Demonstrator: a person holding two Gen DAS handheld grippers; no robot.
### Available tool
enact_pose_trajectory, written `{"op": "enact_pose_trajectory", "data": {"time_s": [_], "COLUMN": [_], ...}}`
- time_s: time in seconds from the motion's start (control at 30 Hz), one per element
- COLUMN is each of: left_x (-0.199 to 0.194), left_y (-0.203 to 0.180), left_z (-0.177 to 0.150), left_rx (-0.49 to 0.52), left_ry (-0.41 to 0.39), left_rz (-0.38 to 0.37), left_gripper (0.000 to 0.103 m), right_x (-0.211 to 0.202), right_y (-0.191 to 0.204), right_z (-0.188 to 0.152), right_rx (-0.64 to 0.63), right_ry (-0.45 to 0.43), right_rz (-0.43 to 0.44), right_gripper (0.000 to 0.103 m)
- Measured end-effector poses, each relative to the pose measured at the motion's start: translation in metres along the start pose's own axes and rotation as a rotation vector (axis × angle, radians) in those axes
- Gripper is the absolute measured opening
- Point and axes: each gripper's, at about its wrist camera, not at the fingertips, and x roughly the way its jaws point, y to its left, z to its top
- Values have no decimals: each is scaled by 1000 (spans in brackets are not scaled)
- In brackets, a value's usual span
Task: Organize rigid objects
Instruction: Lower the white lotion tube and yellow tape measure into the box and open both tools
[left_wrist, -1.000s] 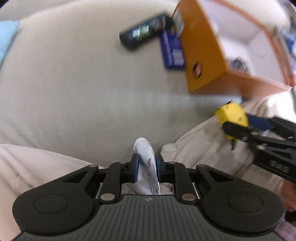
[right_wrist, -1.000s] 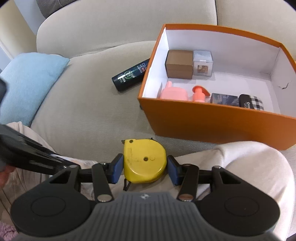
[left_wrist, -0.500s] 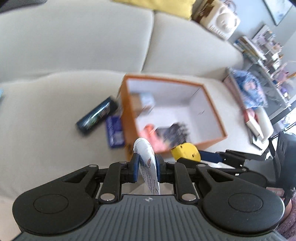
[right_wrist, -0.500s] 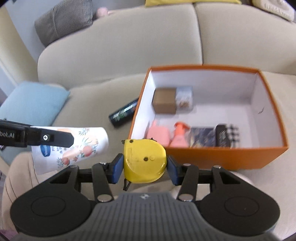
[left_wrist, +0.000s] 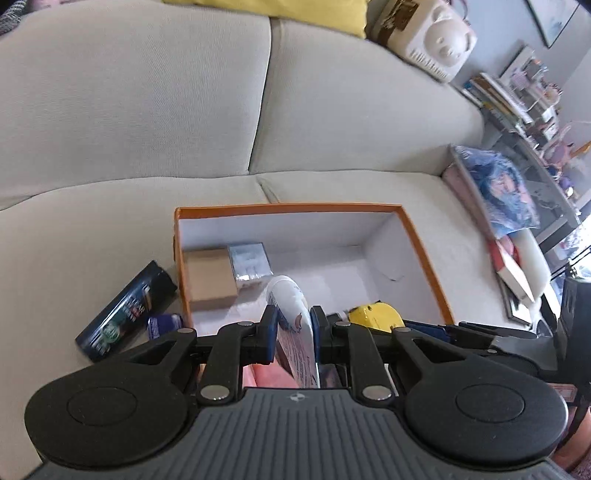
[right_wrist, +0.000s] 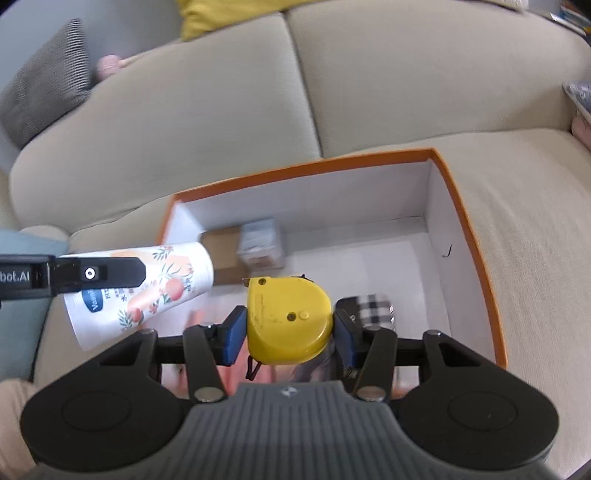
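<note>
Sofa (left_wrist: 147, 122) in beige fabric, with an open orange cardboard box (left_wrist: 421, 243), white inside, resting on the seat cushion. Left gripper (left_wrist: 293, 328) pinching a white squeeze tube printed with peaches and leaves (left_wrist: 291, 314), blue pads pressed against its flat sides, held in the air above the near left part of the box. Same tube (right_wrist: 147, 291) seen side-on from the right wrist, jutting in from the left with its broad end over the box's left wall. Right gripper (right_wrist: 290, 332) clamped on a yellow plastic tape measure (right_wrist: 288, 321), pads tight on both flanks, held above the box's near edge; same tape measure (left_wrist: 375, 315) visible just right of the left gripper. Inside the box, against the far left corner: a brown cardboard cube (left_wrist: 208, 278) touching a small clear plastic case (left_wrist: 249, 260). Nearer, partly hidden behind the right gripper: a black-and-white checked item (right_wrist: 375, 306), and something pink beneath, too blurred to name. Outside the box on the cushion, just beside its left wall: a dark cylindrical bottle with a green label (left_wrist: 125, 310), lying on its side, and next to it a small dark blue packet (left_wrist: 164, 325). On the sofa back, a yellow cushion (left_wrist: 295, 14).
</note>
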Motion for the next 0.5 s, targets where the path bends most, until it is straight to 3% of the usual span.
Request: {"op": "enact_pose_trajectory", "data": {"time_s": [0.2,0.5], "left_x": [36,60], "left_y": [12,25], "left_z": [13,25], "left_rx": [-5,-9], "left_ry": [54,95], "left_rz": [38,31], "left_gripper": [20,20], "right_x": [68,148], "right_y": [-9,-8], "right_z": [26,47], "right_rx": [8,-45], "right_ry": [84,214], "right_rz": [-2,-30], "right_gripper": [51,52]}}
